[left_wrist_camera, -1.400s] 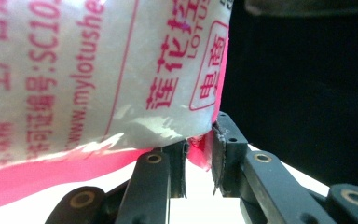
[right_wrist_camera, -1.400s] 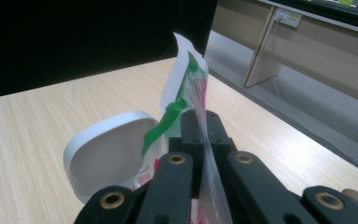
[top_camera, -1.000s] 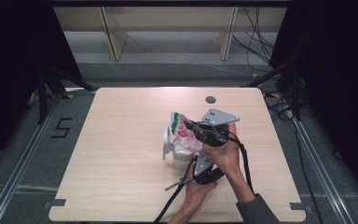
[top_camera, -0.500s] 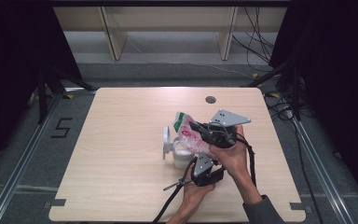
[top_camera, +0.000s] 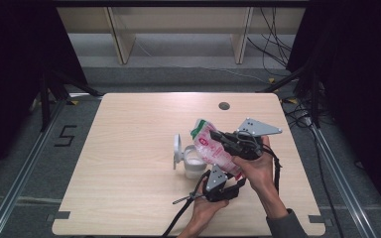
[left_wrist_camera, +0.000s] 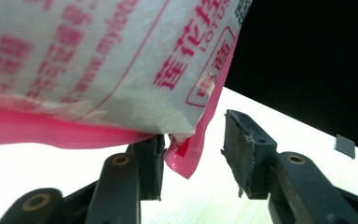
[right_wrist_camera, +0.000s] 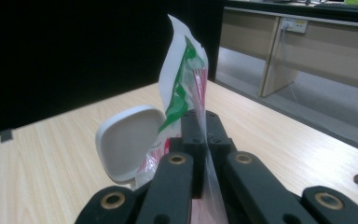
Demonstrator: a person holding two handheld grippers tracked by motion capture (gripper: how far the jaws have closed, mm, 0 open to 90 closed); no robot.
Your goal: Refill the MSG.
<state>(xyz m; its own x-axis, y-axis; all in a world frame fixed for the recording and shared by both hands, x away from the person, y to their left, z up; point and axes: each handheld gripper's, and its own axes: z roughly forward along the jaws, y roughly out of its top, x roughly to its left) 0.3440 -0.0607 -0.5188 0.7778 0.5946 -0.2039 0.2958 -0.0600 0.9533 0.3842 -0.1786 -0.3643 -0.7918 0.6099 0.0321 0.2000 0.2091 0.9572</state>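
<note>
High view: we hold the pouch (top_camera: 212,148) tilted over the cup (top_camera: 192,166), right of the bench (top_camera: 129,148) centre.

Left gripper (left_wrist_camera: 193,163) view: our jaws, just opening, straddle its lower corner, unpinched.

Right gripper (right_wrist_camera: 207,140) view: our jaws clamp its side.

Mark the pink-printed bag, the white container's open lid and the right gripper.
pink-printed bag (top_camera: 213,148): high view, on its printed middle.
white container's open lid (right_wrist_camera: 128,140): right gripper view, on the lid's flat inside face.
right gripper (right_wrist_camera: 206,140): right gripper view, where its jaws pinch the bag.
</note>
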